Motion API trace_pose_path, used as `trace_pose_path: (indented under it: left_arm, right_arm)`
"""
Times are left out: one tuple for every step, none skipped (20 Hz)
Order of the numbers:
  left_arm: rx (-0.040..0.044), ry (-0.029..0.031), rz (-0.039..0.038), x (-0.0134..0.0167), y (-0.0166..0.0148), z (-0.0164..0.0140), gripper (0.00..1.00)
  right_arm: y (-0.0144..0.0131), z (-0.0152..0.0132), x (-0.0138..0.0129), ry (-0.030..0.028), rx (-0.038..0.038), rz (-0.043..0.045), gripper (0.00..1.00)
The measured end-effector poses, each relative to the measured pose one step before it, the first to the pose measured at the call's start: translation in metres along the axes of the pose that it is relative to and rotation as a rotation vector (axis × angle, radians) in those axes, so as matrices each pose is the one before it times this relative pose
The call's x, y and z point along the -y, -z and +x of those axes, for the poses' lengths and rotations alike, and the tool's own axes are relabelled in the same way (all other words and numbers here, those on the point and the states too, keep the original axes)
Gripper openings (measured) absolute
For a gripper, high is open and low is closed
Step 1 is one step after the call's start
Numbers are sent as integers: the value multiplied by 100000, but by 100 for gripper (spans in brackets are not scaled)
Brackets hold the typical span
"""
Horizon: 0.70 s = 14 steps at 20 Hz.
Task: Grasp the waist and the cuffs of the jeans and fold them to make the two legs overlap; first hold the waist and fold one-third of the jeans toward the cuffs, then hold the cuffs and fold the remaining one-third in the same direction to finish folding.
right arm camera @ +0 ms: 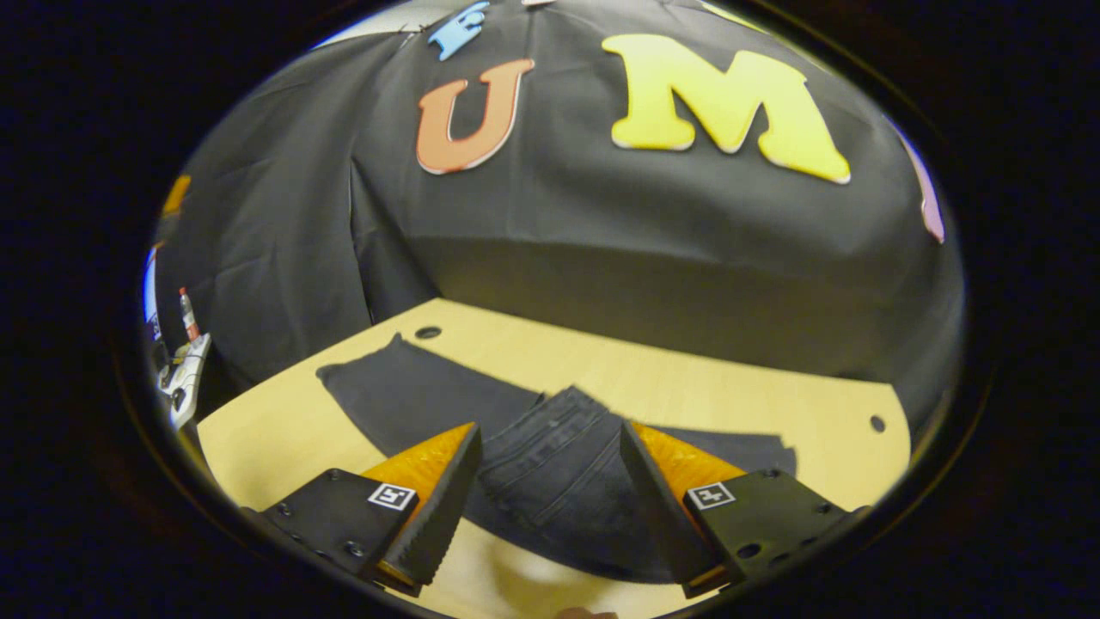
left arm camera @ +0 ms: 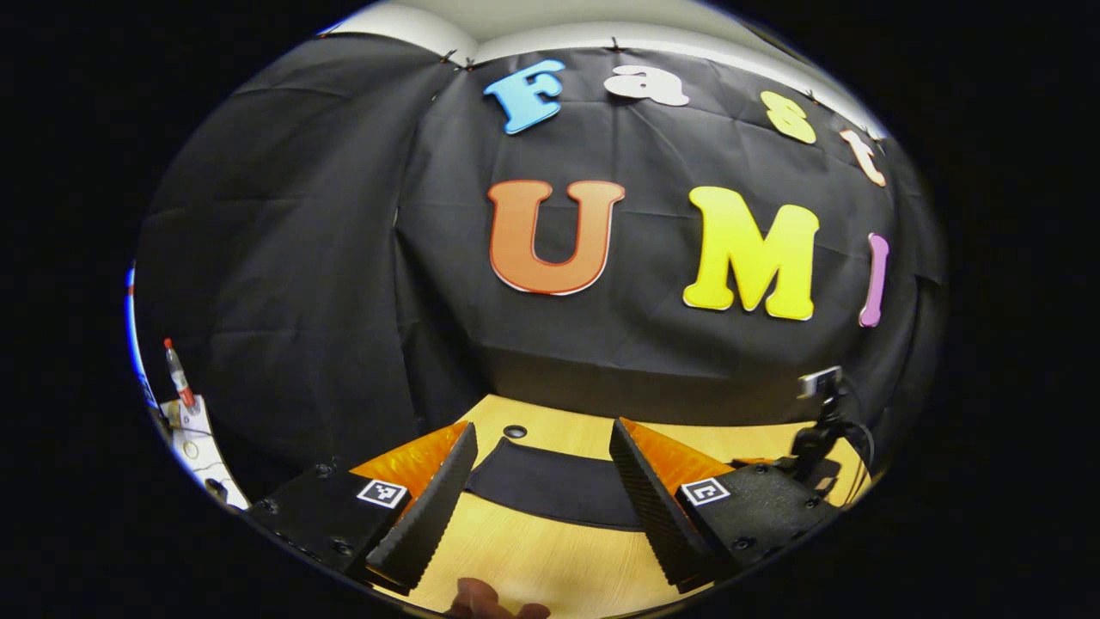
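Dark jeans (right arm camera: 550, 473) lie flat on the light wooden table (right arm camera: 730, 404). In the right gripper view one long leg runs off to the far left, and a part with visible seams lies over the middle. My right gripper (right arm camera: 550, 499) hovers open just above that seamed part, nothing between its fingers. In the left gripper view a strip of the jeans (left arm camera: 550, 486) lies across the table ahead. My left gripper (left arm camera: 541, 507) stands open above the bare wood short of the cloth. A fingertip (left arm camera: 481, 597) shows at the bottom edge.
A small camera on a black stand (left arm camera: 821, 413) sits at the table's right side in the left gripper view. Cable holes (right arm camera: 427, 332) (right arm camera: 876, 423) pierce the tabletop. A shelf with a red-capped bottle (left arm camera: 178, 374) stands off the table's left. The black cloth wall closes the back.
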<state>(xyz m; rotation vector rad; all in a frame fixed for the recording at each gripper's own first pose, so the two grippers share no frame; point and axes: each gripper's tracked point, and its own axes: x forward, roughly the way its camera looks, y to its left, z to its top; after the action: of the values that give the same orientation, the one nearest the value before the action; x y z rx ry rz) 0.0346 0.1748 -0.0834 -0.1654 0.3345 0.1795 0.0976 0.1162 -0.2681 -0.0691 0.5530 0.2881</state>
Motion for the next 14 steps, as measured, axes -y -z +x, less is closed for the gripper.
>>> trace_pose_path:
  left_arm:
    - [-2225, -372, -3628, -399, 750, 761, 99]
    - [-2567, 276, -5933, -222, 786, 938, 100]
    - [-3424, 1044, -7497, -98, 943, 1184, 99]
    - [-3905, 229, -8426, -205, 1122, 1273, 98]
    - [-4805, 309, -8619, -286, 1056, 1033, 98]
    - [-4114, -603, -8182, -719, 884, 1229, 99]
    - [-4855, -1083, -9172, -887, 1029, 1553, 99]
    - [-5173, -1862, -10293, -1215, 769, 1585, 99]
    - [-4652, -1053, -11407, -886, 594, 1384, 99]
    - [-3825, -1724, -10074, -933, 240, 1276, 99]
    - [-1596, -1277, -7696, -718, -168, 1119, 99]
    - [-1057, -1639, -5939, -668, -275, 1006, 99]
    - [-2032, -442, -5234, -165, 73, 141, 99]
    - [-1225, -461, -4395, -126, -799, 879, 99]
  right_arm:
    - [-1882, -920, 1454, 3154, 4517, -1439, 98]
    - [-1917, -844, 1448, 2521, 4324, -392, 97]
    - [-1813, -793, 1425, 2587, 3902, 709, 97]
    - [-1666, -715, 1423, 2253, 3515, 868, 97]
    - [-1652, -717, 1565, 2560, 3292, 647, 98]
    - [-1741, -685, 1642, 2517, 3313, 340, 98]
    - [-1672, -543, 1783, 2950, 3367, -416, 98]
    - [-1388, -532, 2019, 3922, 3417, -1472, 98]
    - [-1536, -549, 2290, 4336, 3480, -1715, 96]
    - [-1234, -415, 2195, 4307, 2878, -855, 96]
    - [-1182, -562, 1982, 3727, 2024, -9, 97]
    - [-1143, -545, 1987, 3838, 2226, 673, 98]
    - [-1228, -557, 1953, 3833, 2464, 530, 97]
    - [-1136, -444, 1962, 3861, 2525, 266, 97]
